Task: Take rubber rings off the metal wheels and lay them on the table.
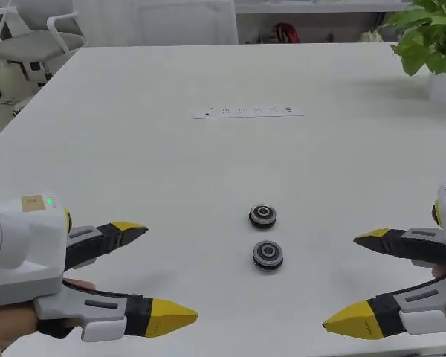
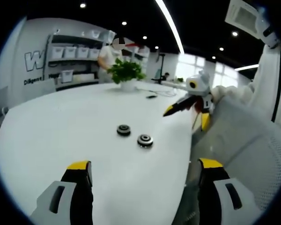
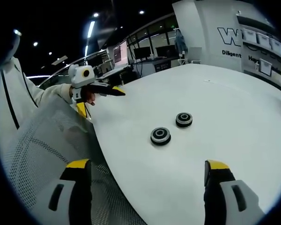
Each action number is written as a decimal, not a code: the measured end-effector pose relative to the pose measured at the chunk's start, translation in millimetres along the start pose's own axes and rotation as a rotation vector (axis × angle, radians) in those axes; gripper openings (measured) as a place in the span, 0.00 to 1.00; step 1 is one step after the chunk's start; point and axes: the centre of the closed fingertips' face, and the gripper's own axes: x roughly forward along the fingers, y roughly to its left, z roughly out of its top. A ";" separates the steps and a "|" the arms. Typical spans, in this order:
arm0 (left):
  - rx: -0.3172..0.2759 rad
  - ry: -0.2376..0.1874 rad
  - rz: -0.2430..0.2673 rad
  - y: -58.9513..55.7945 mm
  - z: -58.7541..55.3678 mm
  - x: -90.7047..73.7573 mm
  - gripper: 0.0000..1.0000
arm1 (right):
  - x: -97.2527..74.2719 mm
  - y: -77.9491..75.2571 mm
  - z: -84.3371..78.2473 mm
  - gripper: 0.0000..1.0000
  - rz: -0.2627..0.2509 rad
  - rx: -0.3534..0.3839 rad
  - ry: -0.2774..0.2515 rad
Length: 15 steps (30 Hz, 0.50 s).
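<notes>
Hovering on both sides of two wheels, both grippers wide open

On the white, matte table [image 1: 134, 134] two small round wheels lie flat, one behind the other and close together without touching. The far wheel [image 1: 262, 216] and the near wheel [image 1: 267, 255] each have a shiny metal centre with a black rubber ring [image 1: 256, 256] around it. Both rings are on their wheels.

The left gripper [image 1: 171, 273] is above the table edge, well to the left of the wheels. Its fingers are grey and black with pointed yellow tips. They stand far apart and nothing is between them. The right gripper [image 1: 340, 282] has the same shape and is to the right of the wheels. Its fingers are also spread wide and hold nothing. Both grippers point inward, toward the wheels, and neither touches them.

In the left gripper view the far wheel [image 2: 123, 130] and the near wheel [image 2: 145, 140] lie ahead of the open fingers. In the right gripper view the near wheel [image 3: 160, 136] and the far wheel [image 3: 184, 119] lie ahead in the same way.

Farther back on the table lies a flat white socket strip [image 1: 249, 112]. A leafy green plant [image 1: 427, 33] stands at the far right corner.
</notes>
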 end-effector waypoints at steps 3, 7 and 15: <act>-0.009 -0.024 0.006 0.4 10.9 -7.6 0.95 | -2.1 -0.7 2.6 0.97 0.005 -0.002 -0.010; 0.000 -0.032 0.028 1.8 22.4 -14.2 0.95 | -5.1 -0.6 6.0 0.96 0.017 -0.001 -0.016; 0.023 -0.041 0.039 -0.9 43.3 -20.1 0.95 | -16.4 -1.9 17.8 0.95 0.026 -0.018 -0.034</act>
